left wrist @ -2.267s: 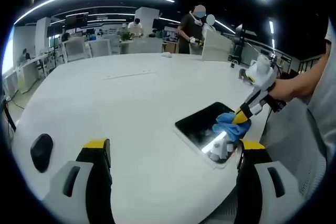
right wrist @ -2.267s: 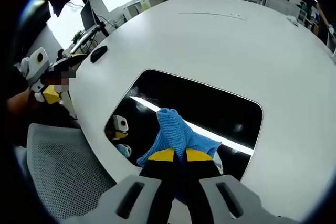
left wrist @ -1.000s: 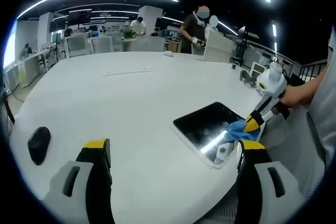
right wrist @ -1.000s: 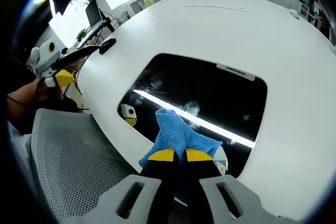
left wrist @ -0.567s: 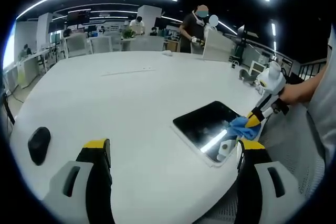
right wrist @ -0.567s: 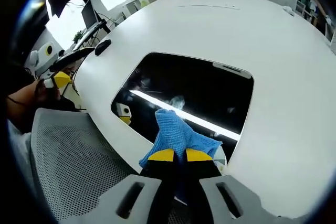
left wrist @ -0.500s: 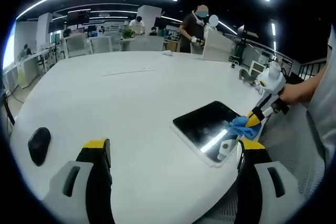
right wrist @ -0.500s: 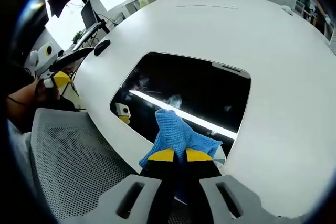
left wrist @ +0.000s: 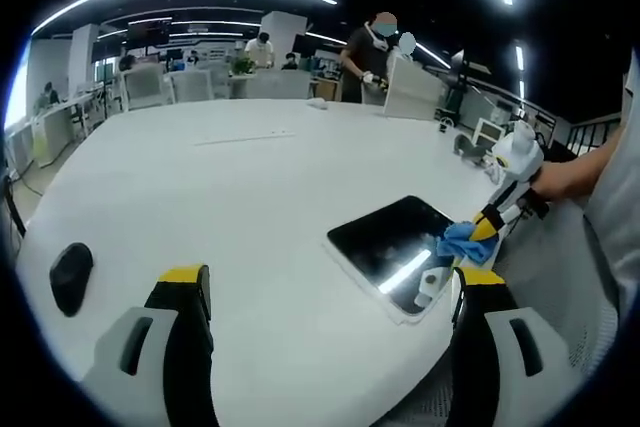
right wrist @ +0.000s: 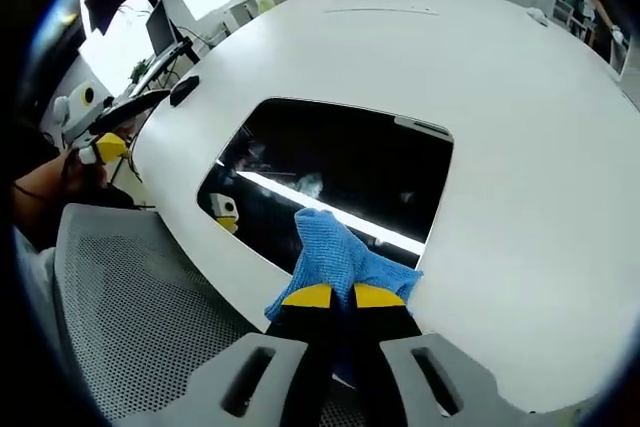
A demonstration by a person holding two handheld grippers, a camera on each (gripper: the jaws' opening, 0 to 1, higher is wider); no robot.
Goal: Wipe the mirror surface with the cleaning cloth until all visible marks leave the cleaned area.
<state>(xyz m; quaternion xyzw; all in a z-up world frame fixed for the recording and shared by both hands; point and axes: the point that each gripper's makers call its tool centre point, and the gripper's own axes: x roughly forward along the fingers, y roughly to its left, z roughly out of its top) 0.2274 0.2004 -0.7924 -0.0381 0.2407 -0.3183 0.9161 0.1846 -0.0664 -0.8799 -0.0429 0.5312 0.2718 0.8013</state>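
Between the right gripper's [right wrist: 333, 296] closed yellow-tipped jaws sits a bunched blue cloth [right wrist: 338, 254], its free end lying on the near edge of the mirror [right wrist: 340, 172]. That dark, rounded-corner mirror lies flat on the white table [right wrist: 520, 127] close to the table's edge, reflecting a bright ceiling strip and a small smudge near the cloth. Beside the edge is a grey mesh chair [right wrist: 140, 317], and a dark mouse [right wrist: 184, 90] lies on the table beyond the mirror. From the left gripper view, the left gripper [left wrist: 325, 292] hovers over bare table with its jaws wide apart and nothing between them; people [left wrist: 366, 52] stand at desks far behind the table.
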